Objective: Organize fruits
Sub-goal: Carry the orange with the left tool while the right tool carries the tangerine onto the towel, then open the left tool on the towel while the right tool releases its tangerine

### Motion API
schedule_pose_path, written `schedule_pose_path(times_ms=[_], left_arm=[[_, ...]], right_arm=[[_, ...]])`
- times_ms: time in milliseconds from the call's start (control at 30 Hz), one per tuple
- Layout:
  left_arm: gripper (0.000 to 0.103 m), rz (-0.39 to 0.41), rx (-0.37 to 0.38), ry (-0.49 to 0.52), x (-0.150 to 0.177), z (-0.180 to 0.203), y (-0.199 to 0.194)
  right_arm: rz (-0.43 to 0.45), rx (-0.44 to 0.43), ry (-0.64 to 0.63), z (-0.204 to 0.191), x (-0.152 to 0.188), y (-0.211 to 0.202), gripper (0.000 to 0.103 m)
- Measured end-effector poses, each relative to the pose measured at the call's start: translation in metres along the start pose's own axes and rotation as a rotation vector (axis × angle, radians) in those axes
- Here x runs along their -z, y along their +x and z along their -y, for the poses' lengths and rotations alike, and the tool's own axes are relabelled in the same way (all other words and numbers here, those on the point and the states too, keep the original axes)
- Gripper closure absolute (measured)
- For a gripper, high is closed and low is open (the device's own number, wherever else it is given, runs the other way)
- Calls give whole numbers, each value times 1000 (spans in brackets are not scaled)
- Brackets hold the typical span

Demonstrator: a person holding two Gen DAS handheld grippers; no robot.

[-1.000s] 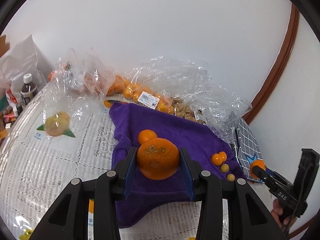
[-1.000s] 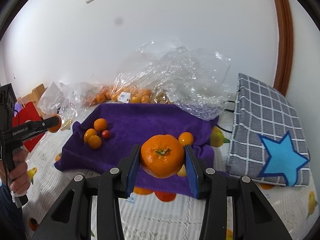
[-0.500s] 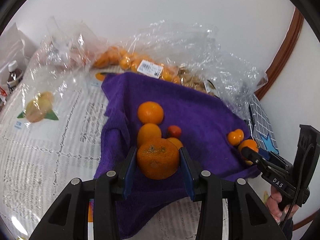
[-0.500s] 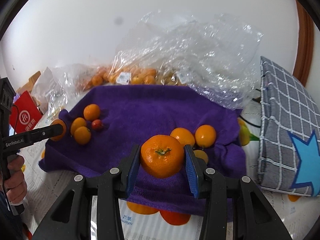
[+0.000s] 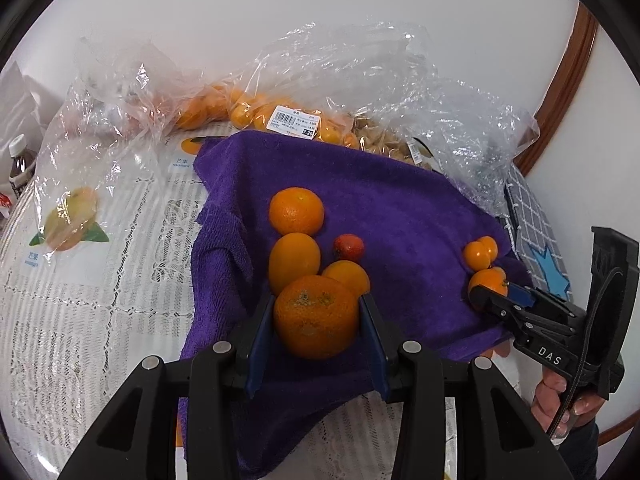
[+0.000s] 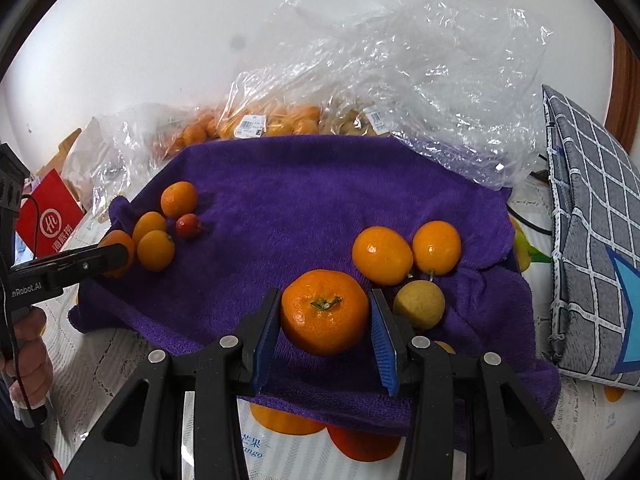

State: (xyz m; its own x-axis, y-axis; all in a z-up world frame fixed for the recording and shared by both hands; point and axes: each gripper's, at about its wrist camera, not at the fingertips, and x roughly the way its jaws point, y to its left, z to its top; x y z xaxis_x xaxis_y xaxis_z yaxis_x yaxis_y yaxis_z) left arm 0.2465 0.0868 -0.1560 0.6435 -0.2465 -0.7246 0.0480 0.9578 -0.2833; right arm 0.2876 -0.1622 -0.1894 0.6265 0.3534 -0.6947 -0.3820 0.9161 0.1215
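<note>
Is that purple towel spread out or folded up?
Spread out: the purple towel lies open on the table, rumpled at its edges, with loose fruit resting on it.

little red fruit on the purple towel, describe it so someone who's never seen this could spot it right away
Start at the purple towel spread over the table. Near its left edge in the right wrist view sits a cluster of small orange fruits. The little red fruit lies just right of them, the only red one and the smallest there.

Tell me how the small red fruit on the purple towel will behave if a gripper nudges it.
The small red fruit looks round, so it would probably roll. The plush purple towel should slow it soon. It sits close to the oranges, so it may bump them.
</note>
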Motion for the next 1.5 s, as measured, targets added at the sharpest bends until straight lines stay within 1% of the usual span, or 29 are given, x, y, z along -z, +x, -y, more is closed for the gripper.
schedule_pose_path(times_ms=[200,333,533,767,833,900,1033,1100,1233,1333,1500], left_arm=[[63,5,-41,38,2,5,2],[63,6,-47,46,1,5,2],[63,16,-75,77,3,9,4],[63,27,-89,98,5,12,4],[62,34,-87,97,5,12,4],[58,44,-75,101,5,12,4],[53,65,-71,115,8,14,4],[51,64,-73,122,7,16,4],[49,81,-55,109,8,16,1],[48,99,-41,93,8,14,-1],[46,102,-27,75,10,9,-3]], right_arm=[[-14,0,-8,-2,0,6,60],[-17,-11,7,1,0,7,60],[-11,12,-14,-4,0,6,60],[-15,1,3,-1,0,6,58],[-12,8,2,-2,1,5,58],[-5,13,0,-2,3,2,56],[14,11,19,3,3,-3,48],[23,1,39,7,3,-7,46],[28,-3,44,9,4,-12,42],[47,-11,40,8,6,-18,41],[68,-29,53,9,5,-25,39]])
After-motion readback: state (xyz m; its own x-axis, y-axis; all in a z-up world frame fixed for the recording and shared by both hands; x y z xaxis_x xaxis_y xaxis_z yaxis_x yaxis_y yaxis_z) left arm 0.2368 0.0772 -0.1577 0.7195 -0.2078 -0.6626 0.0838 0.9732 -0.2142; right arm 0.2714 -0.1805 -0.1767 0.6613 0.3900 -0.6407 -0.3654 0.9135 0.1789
